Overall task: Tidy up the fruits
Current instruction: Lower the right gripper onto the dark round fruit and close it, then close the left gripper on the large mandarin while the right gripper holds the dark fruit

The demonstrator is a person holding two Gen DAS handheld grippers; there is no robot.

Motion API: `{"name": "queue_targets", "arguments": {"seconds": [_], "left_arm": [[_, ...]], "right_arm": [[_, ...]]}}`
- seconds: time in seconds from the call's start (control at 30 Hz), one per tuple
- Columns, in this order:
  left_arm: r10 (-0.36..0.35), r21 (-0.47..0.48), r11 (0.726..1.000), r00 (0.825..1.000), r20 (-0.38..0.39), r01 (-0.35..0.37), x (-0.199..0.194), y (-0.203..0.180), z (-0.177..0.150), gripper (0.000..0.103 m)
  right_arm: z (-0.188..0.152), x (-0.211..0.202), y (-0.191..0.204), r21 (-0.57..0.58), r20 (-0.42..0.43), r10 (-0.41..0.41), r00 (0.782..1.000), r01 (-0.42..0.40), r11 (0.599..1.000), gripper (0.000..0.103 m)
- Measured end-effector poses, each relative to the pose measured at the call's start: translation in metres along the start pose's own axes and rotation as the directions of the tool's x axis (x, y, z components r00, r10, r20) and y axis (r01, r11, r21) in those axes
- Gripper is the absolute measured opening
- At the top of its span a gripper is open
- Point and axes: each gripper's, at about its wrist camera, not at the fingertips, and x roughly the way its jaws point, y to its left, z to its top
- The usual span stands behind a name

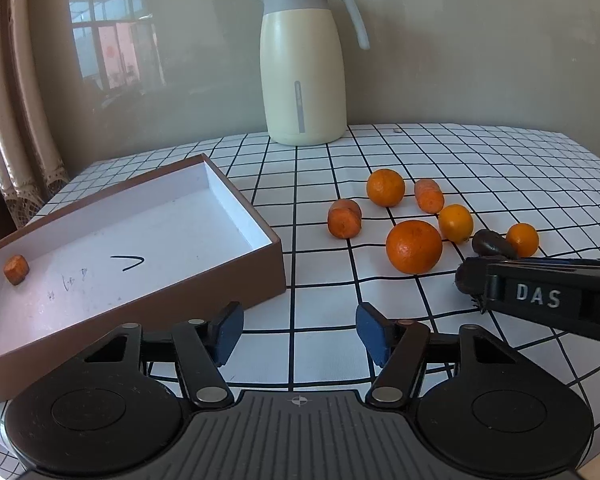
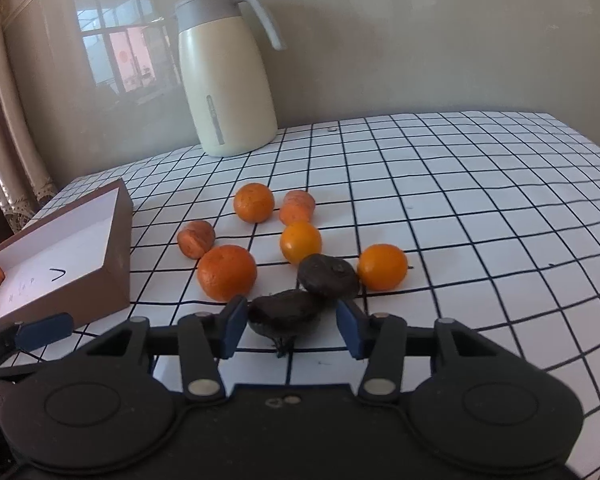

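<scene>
Several oranges lie on the checked cloth, the largest (image 1: pixel 414 246) (image 2: pixel 227 272) nearest the box. Two carrot pieces (image 1: pixel 344 218) (image 2: pixel 196 238) lie among them. Two dark fruits show in the right wrist view: one (image 2: pixel 286 312) sits between my right gripper's (image 2: pixel 290 326) open fingers, touching the left pad; the other (image 2: pixel 328 276) lies just behind. My left gripper (image 1: pixel 300 332) is open and empty over bare cloth, right of the brown box (image 1: pixel 204 284). A small carrot piece (image 1: pixel 16 269) lies in the box. The right gripper's side (image 1: pixel 548 300) shows in the left wrist view.
A cream thermos jug (image 1: pixel 302 64) (image 2: pixel 228 76) stands at the back by the wall. The box (image 2: pixel 116 248) has a white inside with pen marks. The checked cloth (image 2: pixel 480 208) stretches away to the right. A curtain (image 1: pixel 8 120) hangs at the left.
</scene>
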Motion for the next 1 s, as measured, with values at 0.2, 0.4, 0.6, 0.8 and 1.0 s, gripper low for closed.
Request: {"name": "queue_targets", "arguments": {"seconds": [0.2,0.4,0.6,0.8,1.0], "left_arm": [[-0.003,0.01,1.0,1.0,0.002,0.003,0.002,-0.002,0.001,0.063],[-0.01,0.009,1.0,1.0,-0.007,0.01,0.008,-0.008,0.002,0.063],[-0.037,0.035,0.999,0.999,0.005,0.036,0.016,-0.03,0.011,0.063],[-0.065,0.063,0.996,0.998,0.025,0.064,0.029,-0.057,0.023,0.063],[-0.081,0.067,0.995,0.996,0.035,0.079,0.044,-0.073,0.03,0.063]], "right_arm": [[0.0,0.002,-0.001,-0.002,0.004,0.018,1.0,-0.018,1.0,0.033],[-0.003,-0.01,-0.007,-0.024,0.037,-0.015,0.999,0.016,1.0,0.033],[-0.006,-0.027,-0.033,0.005,0.059,-0.071,0.996,0.071,0.997,0.033],[-0.008,-0.036,-0.054,0.035,0.068,-0.104,0.992,0.102,0.994,0.033],[-0.009,-0.039,-0.063,0.041,0.081,-0.116,0.99,0.113,0.993,0.033]]}}
